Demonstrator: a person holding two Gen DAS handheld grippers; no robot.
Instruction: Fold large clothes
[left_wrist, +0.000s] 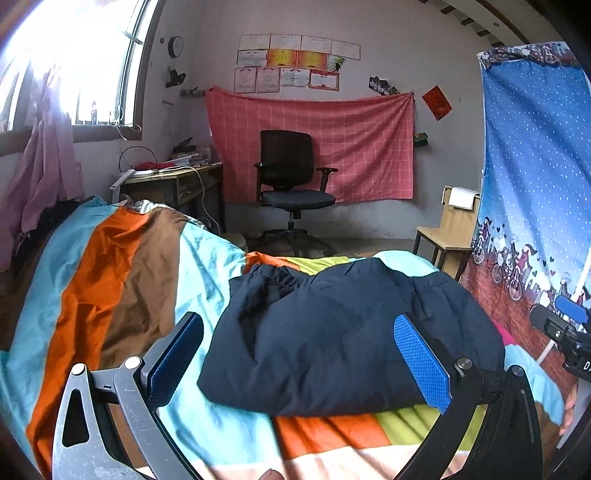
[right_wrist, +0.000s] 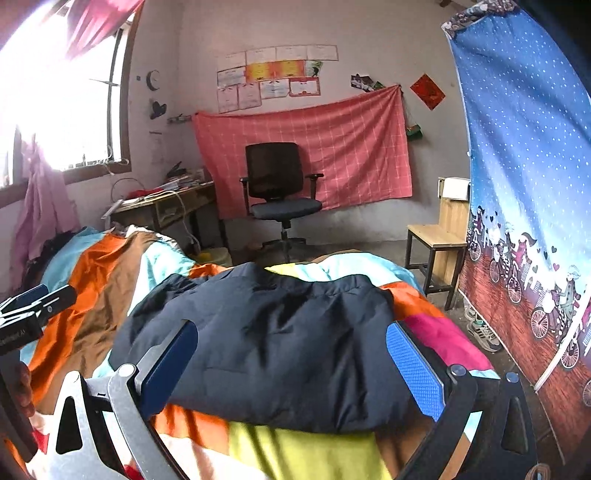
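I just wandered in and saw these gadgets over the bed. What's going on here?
A person is folding clothes with a pair of hand-held tongs, one in each hand. A dark navy padded jacket lies on the striped bedspread, already bundled into a compact shape. The left tongs and the right tongs are both open and hold nothing; each points at the jacket's near edge. Whether another fold will follow, I can't tell.
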